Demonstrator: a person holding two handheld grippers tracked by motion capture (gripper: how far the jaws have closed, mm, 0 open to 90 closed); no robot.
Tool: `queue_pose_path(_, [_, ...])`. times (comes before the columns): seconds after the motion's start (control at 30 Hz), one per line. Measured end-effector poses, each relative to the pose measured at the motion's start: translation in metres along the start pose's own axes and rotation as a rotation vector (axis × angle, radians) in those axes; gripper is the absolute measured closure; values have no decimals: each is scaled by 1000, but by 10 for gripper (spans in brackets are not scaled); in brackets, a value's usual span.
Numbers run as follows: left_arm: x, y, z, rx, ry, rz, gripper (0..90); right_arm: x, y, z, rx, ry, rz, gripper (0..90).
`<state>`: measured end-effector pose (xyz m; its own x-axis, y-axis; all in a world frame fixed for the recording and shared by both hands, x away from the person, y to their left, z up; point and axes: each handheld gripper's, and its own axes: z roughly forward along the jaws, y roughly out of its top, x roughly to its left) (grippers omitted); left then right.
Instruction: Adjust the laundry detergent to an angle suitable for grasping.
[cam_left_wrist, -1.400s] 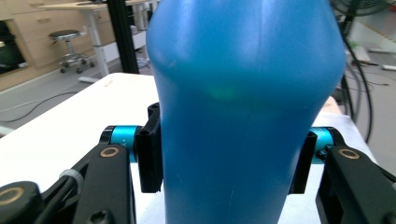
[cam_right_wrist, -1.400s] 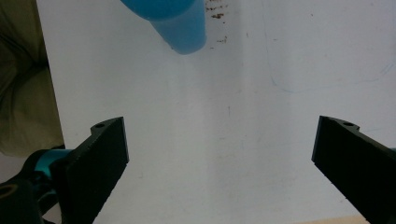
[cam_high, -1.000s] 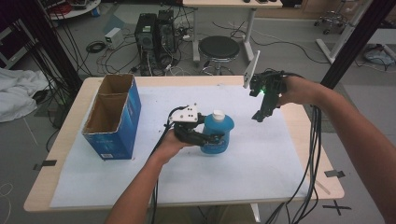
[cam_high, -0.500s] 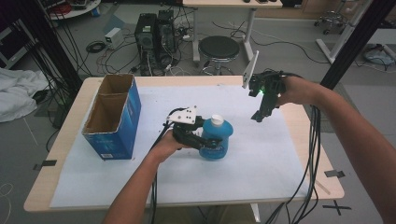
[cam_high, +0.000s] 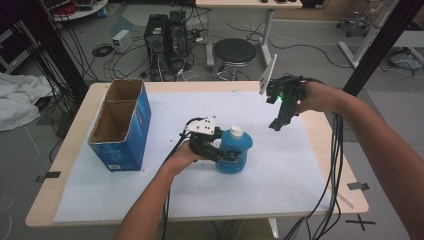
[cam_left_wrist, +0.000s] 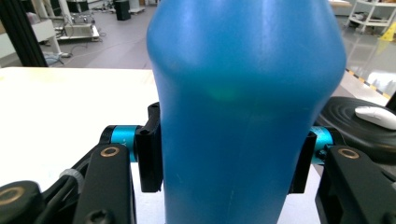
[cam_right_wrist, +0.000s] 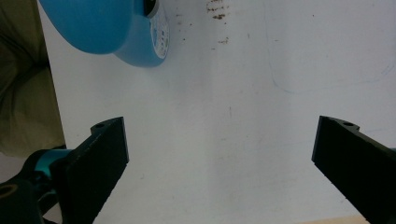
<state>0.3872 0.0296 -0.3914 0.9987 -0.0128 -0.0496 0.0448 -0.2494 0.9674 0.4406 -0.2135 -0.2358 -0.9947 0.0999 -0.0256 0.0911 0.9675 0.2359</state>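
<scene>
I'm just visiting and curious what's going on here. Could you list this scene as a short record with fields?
Held thing: blue bottle, upright on the white sheet
Left gripper: fingers pressed on the bottle's sides
Right gripper: open, above bare sheet
Nearby: blue cardboard box, top open, at the table's left
Bottle cap: white, on

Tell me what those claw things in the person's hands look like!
Each claw is black. The left claw has a grey three-cornered plate on top and shiny turquoise rings by its flat black pads. The right claw shows a small green light, and black cables trail from both. The forearms are bare.
</scene>
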Motion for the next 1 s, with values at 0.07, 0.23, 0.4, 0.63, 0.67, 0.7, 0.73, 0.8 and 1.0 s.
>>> queue_pose_path(0.07, [1, -3, 2, 7, 5, -12, 449, 0, 0, 0, -1, -2, 0, 27])
queue_pose_path(0.23, [1, -8, 2, 12, 7, -20, 449, 1, -1, -1, 1, -4, 5, 27])
queue_pose_path(0.4, [2, -9, 0, 19, 5, -12, 448, 1, -2, -2, -3, -4, 5, 27])
queue_pose_path(0.63, [0, -10, -4, 28, 13, -20, 445, 2, 0, -1, 1, -4, -2, 27])
queue_pose_path(0.67, [0, -10, -4, 29, 12, -19, 445, 2, 0, -1, 0, -5, 1, 27])
queue_pose_path(0.7, [0, -10, -3, 29, 12, -18, 445, 3, 1, -1, 3, -3, 0, 27])
queue_pose_path(0.73, [1, -10, -3, 28, 12, -19, 444, 2, 1, 0, 4, -4, -9, 27])
queue_pose_path(0.8, [0, -10, -3, 29, 13, -21, 443, 3, 2, 0, 3, -6, -2, 27])
queue_pose_path(1.0, [-1, -9, -3, 32, 25, -24, 434, 3, 1, 0, 16, -12, -6, 27])
